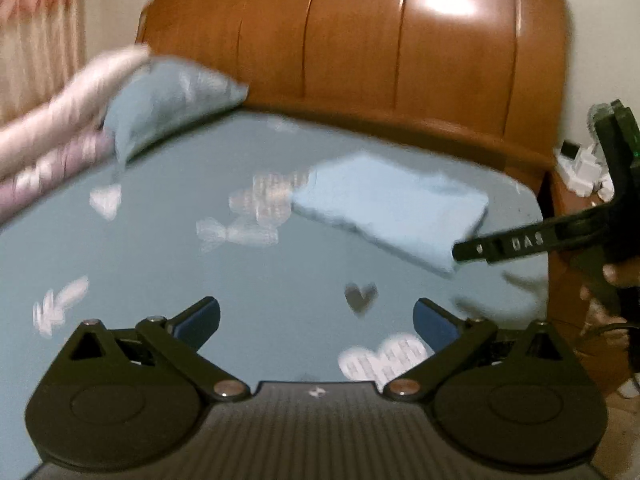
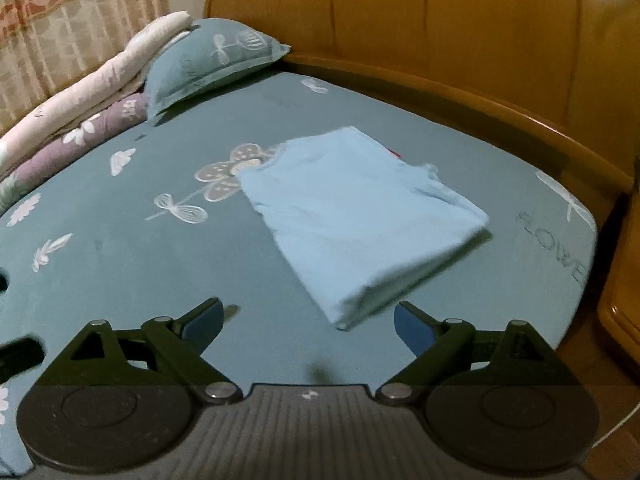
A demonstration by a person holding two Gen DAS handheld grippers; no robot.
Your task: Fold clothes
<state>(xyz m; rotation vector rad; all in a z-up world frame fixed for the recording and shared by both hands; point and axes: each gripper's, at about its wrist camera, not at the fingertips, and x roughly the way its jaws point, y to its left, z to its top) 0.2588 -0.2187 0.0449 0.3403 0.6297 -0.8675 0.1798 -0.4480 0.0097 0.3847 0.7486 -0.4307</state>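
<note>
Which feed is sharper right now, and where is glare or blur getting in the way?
Left wrist view: motion-smeared throughout, the folded light-blue garment soft-edged, a bright glare patch on the wooden headboard. Right wrist view: sharper, sheet prints readable, only the garment's near edge blurred; a dark band crosses the bottom. Both bend straight lines, fisheye-style.

A teal pillow [image 2: 208,62] and rolled quilts [image 2: 80,120] lie beside the wooden headboard [image 2: 440,20], curtain [image 2: 60,20] behind.

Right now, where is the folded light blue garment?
In the right wrist view the folded light blue garment lies on the teal bedsheet, right of the printed flower, near the wooden headboard.
</note>
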